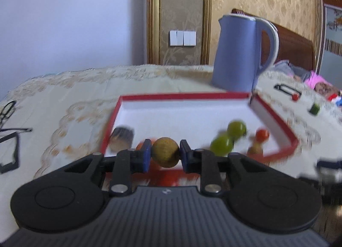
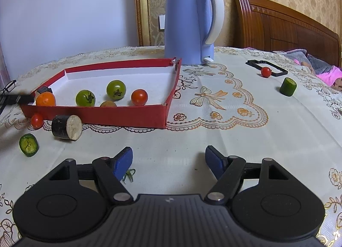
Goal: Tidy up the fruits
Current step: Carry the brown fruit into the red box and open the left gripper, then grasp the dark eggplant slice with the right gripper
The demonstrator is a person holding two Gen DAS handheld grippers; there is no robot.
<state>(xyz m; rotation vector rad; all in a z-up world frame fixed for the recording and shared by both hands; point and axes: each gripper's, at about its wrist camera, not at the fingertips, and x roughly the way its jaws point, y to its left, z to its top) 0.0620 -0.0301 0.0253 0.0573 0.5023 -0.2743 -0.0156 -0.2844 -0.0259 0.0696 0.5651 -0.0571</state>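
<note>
Kettle (image 2: 188, 22) behind red tray (image 2: 102, 114); eggplant chunk (image 2: 66, 127) before it.

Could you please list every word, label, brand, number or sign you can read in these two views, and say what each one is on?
No readable text appears in either view.
Small pale emblem on the right gripper body: a mark, not letters.
Same emblem on the left gripper body: blurred.
Tall blue electric kettle: no visible label.
Red-walled cardboard tray: plain.
</note>
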